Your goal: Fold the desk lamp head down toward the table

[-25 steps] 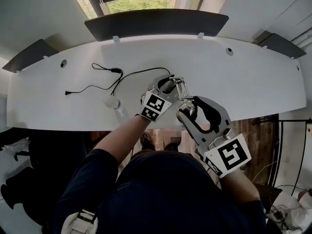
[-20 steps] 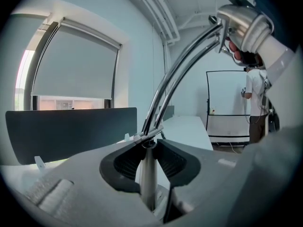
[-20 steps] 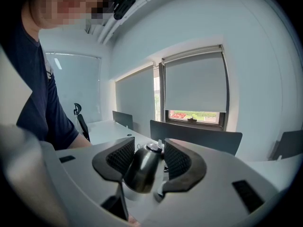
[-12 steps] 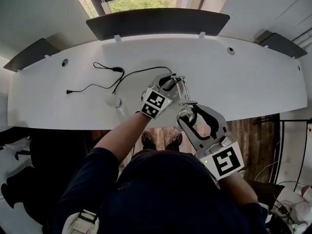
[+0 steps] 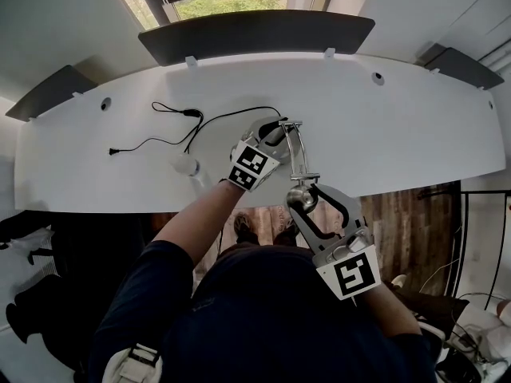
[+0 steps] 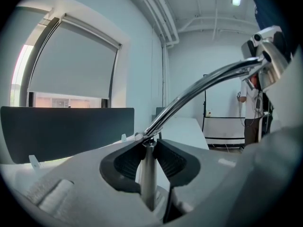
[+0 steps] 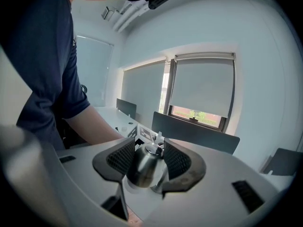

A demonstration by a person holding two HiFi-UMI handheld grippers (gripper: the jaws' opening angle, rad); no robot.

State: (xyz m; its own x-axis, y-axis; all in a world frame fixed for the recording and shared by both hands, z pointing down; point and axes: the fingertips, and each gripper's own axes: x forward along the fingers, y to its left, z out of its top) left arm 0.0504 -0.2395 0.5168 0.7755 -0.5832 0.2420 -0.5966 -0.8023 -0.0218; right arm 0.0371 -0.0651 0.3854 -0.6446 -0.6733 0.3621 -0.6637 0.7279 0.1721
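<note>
my left gripper (image 6: 149, 148) pinches the lamp's chrome stem (image 6: 148, 181); right gripper (image 7: 145, 156) clamps the polished lamp head (image 7: 141, 165). judged light, slippery, joint stiff: grip the head's body squarely.

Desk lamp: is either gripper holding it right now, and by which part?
Both are. The left gripper is clamped on the upright chrome stem, just below the elbow joint. The right gripper is clamped around the lamp head.
</note>
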